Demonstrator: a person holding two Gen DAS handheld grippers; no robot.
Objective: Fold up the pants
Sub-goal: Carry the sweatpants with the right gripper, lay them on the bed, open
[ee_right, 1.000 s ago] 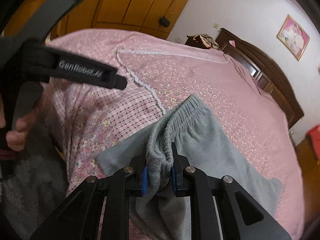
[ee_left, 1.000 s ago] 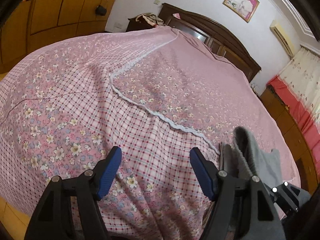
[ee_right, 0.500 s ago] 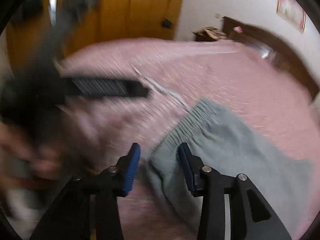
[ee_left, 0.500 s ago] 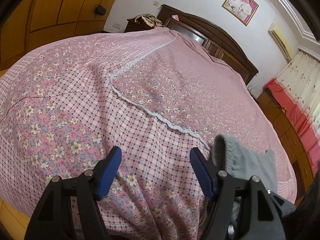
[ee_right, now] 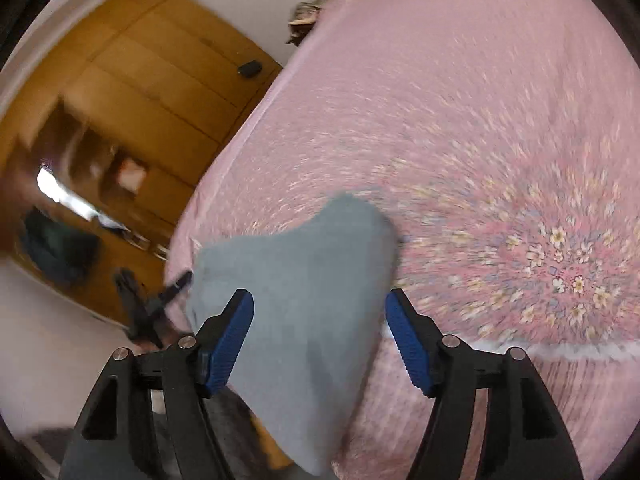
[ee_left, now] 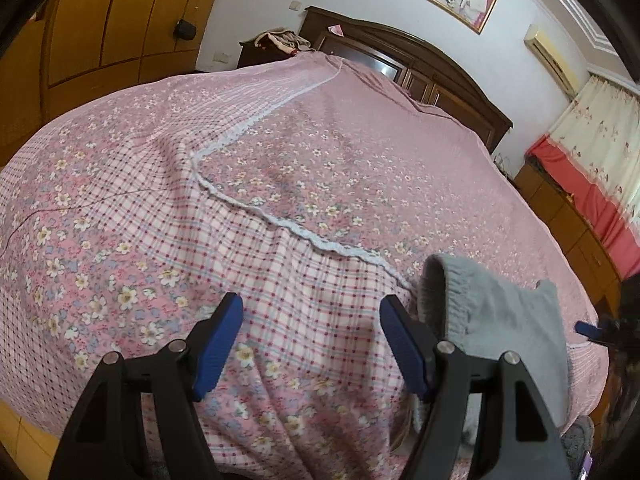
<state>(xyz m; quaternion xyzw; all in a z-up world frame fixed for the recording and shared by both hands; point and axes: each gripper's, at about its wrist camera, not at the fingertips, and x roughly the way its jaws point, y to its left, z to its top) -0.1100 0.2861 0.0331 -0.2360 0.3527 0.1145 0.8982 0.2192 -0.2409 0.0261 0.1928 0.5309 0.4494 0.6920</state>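
Grey sweatpants (ee_left: 500, 320) lie crumpled at the near right corner of the bed, elastic waistband bulging up toward the left. My left gripper (ee_left: 310, 304) hovers open over the checked part of the pink bedspread (ee_left: 280, 160), just left of the waistband, with nothing between its fingers. The right wrist view is motion-blurred: my right gripper (ee_right: 319, 298) has its jaws opening above the grey pants (ee_right: 304, 264), which hang over the bed edge; its pads do not touch the cloth. The left gripper (ee_right: 160, 300) shows as a dark blur beyond the pants.
The pink floral bedspread (ee_right: 500, 120) covers the whole bed. A dark wooden headboard (ee_left: 420, 60) and a nightstand piled with clothes (ee_left: 280, 40) stand at the far end. A wooden wardrobe (ee_left: 100, 20) runs along the left, a low cabinet and curtain (ee_left: 580, 200) along the right.
The right gripper let go of the waistband, opened wide, then swung and rolled quickly to the side. The pants dropped onto the bed corner. The left gripper shifted slightly and stayed open.
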